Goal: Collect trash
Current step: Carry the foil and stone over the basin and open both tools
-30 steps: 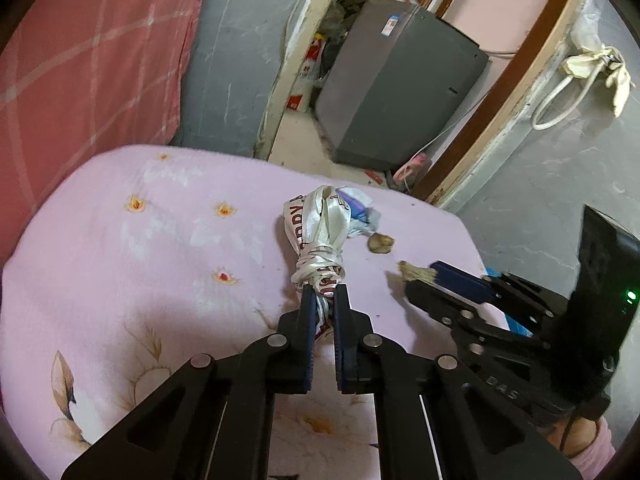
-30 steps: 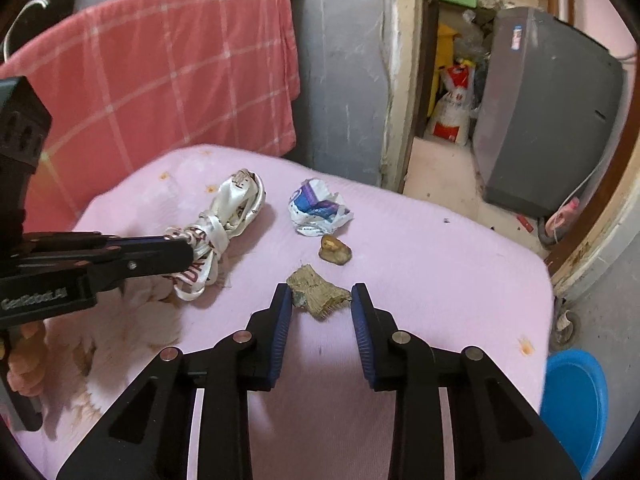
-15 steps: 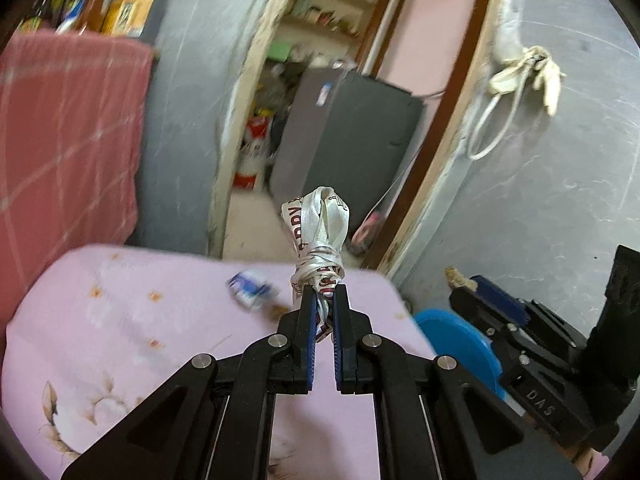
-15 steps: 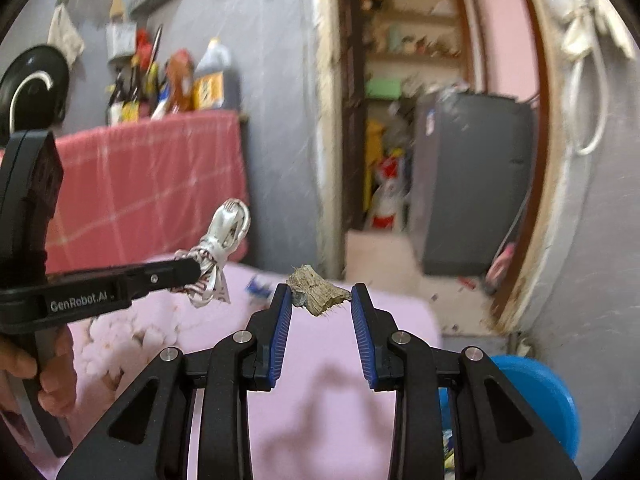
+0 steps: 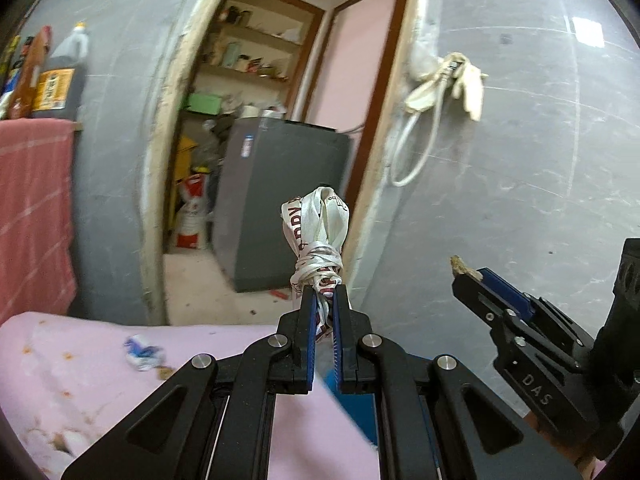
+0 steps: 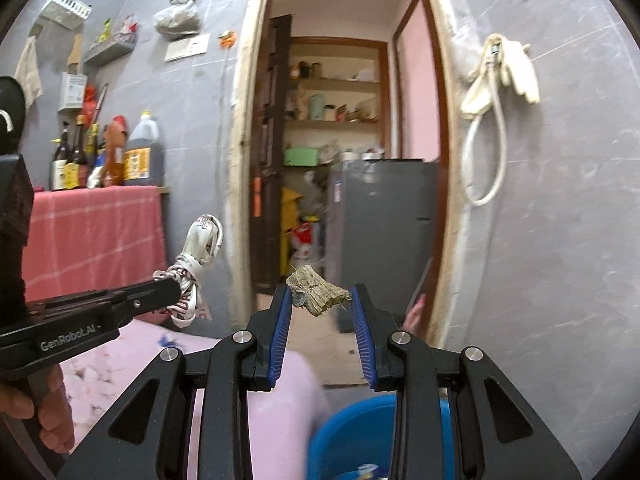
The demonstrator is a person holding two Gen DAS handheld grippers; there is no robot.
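My left gripper (image 5: 324, 300) is shut on a knotted white ribbon with red lettering (image 5: 318, 236) and holds it up in the air; it also shows in the right wrist view (image 6: 196, 256). My right gripper (image 6: 319, 300) is shut on a rough tan scrap (image 6: 318, 290), also lifted; its tip shows in the left wrist view (image 5: 464, 268). A blue bin (image 6: 360, 436) sits on the floor below the right gripper. A crumpled blue-and-white wrapper (image 5: 142, 354) and a small brown bit (image 5: 164, 372) lie on the pink floral table cover (image 5: 72, 380).
An open doorway (image 6: 340, 160) leads to a room with a grey appliance (image 5: 276, 204) and shelves. A red checked cloth (image 6: 92, 236) covers a counter with bottles (image 6: 108, 156) at the left. A grey tiled wall with a hanging hose (image 6: 488, 120) is at the right.
Both grippers have risen and tilted up from the table, carrying the ribbon and the scrap. The blue bin now shows lower under the right gripper.
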